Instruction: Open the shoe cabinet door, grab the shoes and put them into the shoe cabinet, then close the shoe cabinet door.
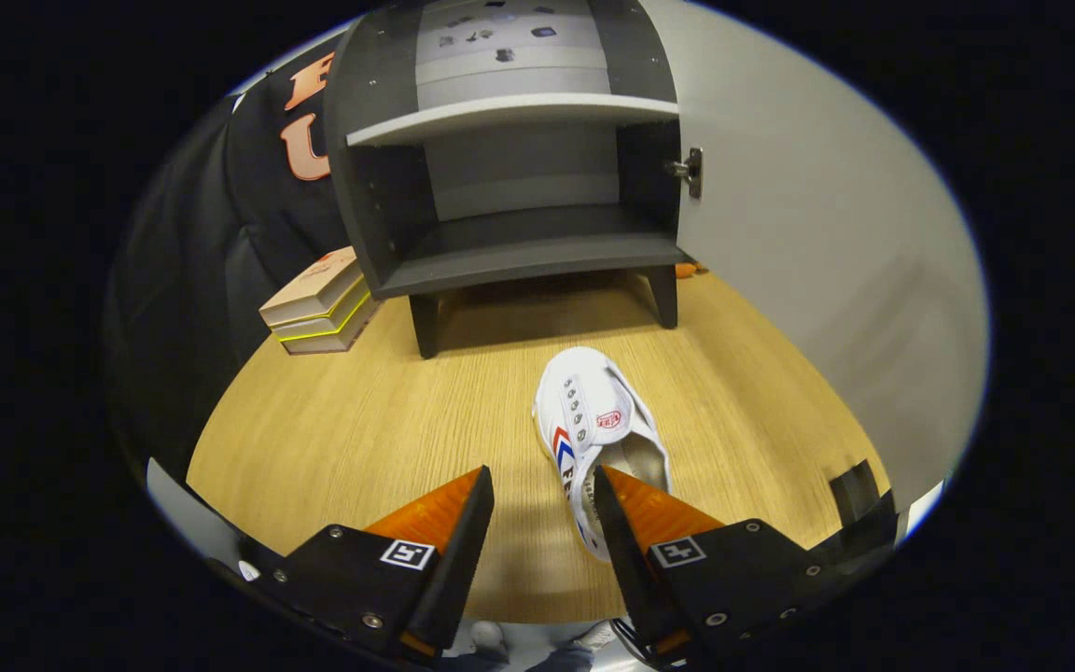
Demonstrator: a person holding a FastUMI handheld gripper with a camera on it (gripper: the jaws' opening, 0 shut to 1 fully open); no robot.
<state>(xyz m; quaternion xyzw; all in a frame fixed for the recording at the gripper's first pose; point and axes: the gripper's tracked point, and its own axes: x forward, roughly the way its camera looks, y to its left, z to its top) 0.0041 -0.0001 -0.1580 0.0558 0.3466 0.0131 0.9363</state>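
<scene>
Jaws of your gripper (542,485) are spread wide, holding nothing. White canvas sneaker (593,425) lies on the desk (360,420) at lower centre, toe toward the shoe cabinet (509,187) at top; its heel sits beside the right finger, not between the two. Close now and you'll likely pinch only the collar, so it tips or slips. Door (808,243) at upper right is already open; swing wide and you may clip it.

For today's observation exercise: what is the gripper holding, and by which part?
Nothing. The gripper is open; the white shoe lies on the floor, its heel end by one finger.
</scene>
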